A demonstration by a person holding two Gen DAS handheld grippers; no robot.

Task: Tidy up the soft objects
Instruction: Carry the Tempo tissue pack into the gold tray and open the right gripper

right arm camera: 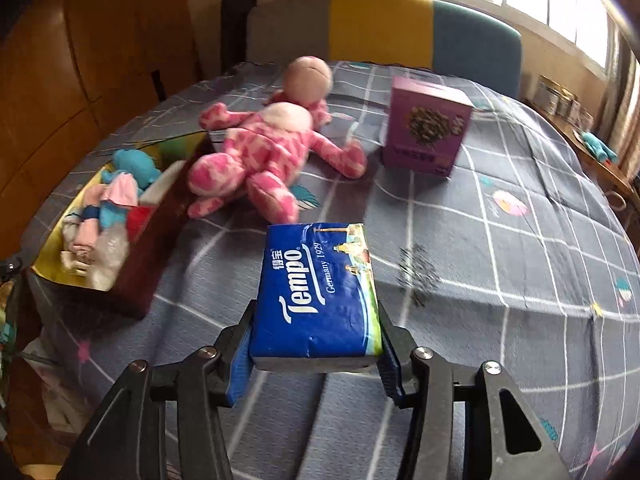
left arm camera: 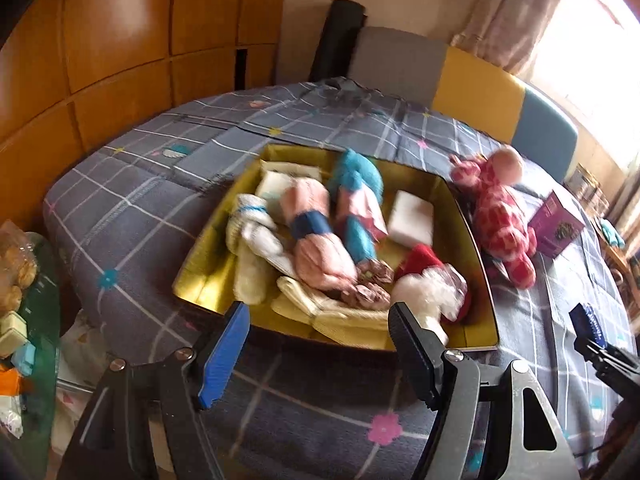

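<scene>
A gold-lined box (left arm camera: 474, 240) on the bed holds several soft things: socks, a pink doll, a blue plush and a red and white Santa plush (left arm camera: 430, 286). My left gripper (left arm camera: 320, 344) is open and empty just in front of the box's near edge. My right gripper (right arm camera: 316, 356) is shut on a blue Tempo tissue pack (right arm camera: 320, 292), held above the bedspread; it shows at the left wrist view's right edge (left arm camera: 592, 328). A pink and white plush toy (right arm camera: 260, 148) lies right of the box (right arm camera: 132, 264); it also shows in the left wrist view (left arm camera: 500, 212).
A purple carton (right arm camera: 424, 128) stands on the bedspread beyond the plush, also in the left wrist view (left arm camera: 558, 224). A grey, yellow and blue headboard (right arm camera: 380, 28) is behind. A cluttered side table (left arm camera: 20, 320) is at the left. Wooden wardrobes (left arm camera: 120, 40) are at the far left.
</scene>
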